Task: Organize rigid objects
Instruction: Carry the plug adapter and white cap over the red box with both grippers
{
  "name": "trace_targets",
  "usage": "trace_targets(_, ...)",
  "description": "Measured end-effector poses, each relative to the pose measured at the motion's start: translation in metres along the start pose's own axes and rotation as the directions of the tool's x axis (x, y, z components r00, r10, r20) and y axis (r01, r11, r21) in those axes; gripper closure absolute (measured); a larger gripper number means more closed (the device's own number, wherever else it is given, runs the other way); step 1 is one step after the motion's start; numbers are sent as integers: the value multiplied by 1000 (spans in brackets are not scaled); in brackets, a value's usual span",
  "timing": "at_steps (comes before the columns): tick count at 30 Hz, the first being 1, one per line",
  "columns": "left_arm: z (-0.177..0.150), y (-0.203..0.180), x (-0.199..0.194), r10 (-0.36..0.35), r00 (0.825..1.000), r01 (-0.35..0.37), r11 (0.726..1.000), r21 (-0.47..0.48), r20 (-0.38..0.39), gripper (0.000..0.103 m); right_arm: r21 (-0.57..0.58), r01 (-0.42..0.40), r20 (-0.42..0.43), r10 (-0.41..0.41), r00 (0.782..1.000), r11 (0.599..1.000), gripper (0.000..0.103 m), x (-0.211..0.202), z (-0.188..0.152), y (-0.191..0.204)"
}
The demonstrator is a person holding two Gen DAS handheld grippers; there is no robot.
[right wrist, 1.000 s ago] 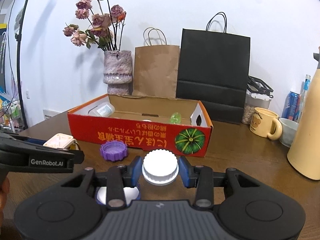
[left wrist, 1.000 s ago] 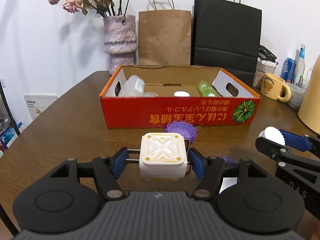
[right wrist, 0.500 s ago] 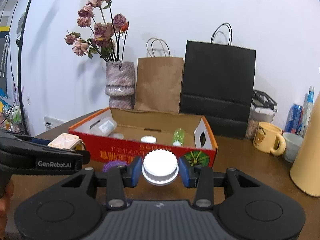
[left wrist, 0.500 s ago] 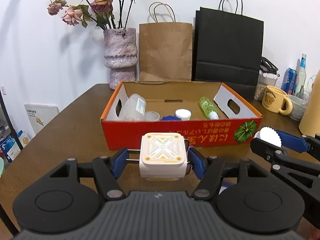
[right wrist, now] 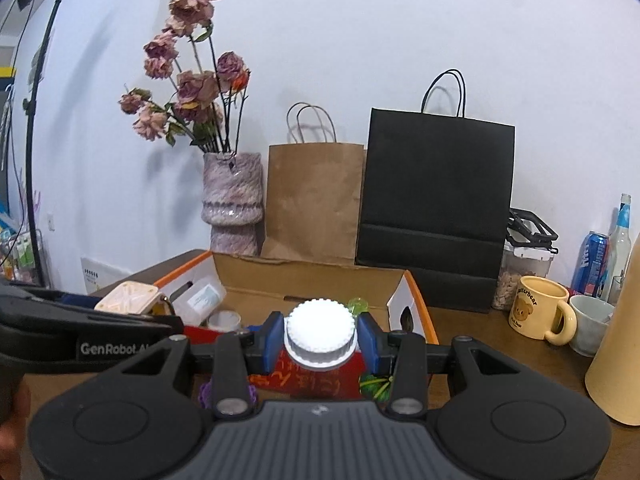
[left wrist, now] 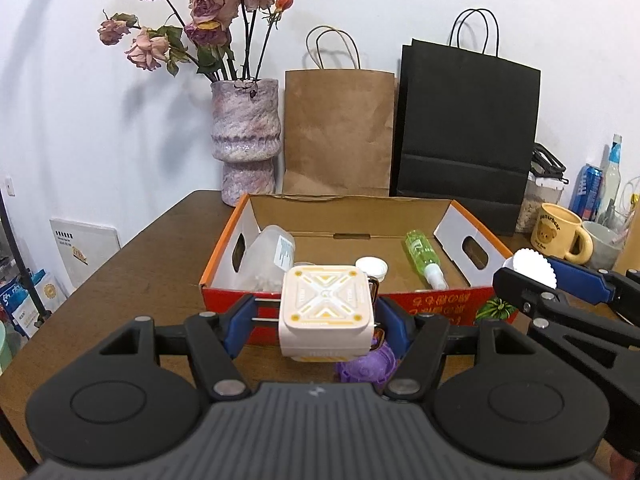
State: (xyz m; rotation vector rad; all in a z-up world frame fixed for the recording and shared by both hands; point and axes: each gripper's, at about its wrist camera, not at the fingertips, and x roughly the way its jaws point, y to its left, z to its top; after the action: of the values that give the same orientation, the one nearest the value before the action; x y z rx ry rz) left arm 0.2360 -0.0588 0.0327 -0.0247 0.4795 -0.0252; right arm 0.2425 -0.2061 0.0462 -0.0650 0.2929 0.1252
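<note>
So I've got a claw in each hand right now. My left claw [left wrist: 326, 316] is clamped on a white cube [left wrist: 325, 308] with a yellow X pattern on top (looks like some kind of charger block, metal prongs poking out its left side against the blue pad). It's held off the table, just in front of the near wall of the red box [left wrist: 440, 300].

My right claw [right wrist: 320, 340] is closed narrow on a white ridged cap [right wrist: 320, 334], pads pressing both sides. From the left camera you can see that cap [left wrist: 530, 268] out to the right, near the box's right end.

The box sits in the middle of the brown table [left wrist: 152, 264], open top, orange rims. Inside: a clear plastic jar [left wrist: 268, 256] lying on its side at the left end, a small white lid [left wrist: 372, 268] around the middle, and a green bottle [left wrist: 424, 258] lying down toward the right. A purple cap [left wrist: 366, 366] is on the table on the near side of the box, right under my left claw.

Behind the box, against the wall: a vase [left wrist: 245, 140] of dried roses on the left, a brown paper bag [left wrist: 340, 132] in the middle, a black paper bag [left wrist: 466, 136] to its right. Far right there's a yellow bear mug [right wrist: 540, 312], a blue can [right wrist: 594, 264] and a bottle (can't read the label).
</note>
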Motion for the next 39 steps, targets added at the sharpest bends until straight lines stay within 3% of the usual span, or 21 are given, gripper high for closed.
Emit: trace_targets(39,42,0,83,37,999,-36,999,-38,9,36,38,10,10,-10,1000,999,64,87,22,-12)
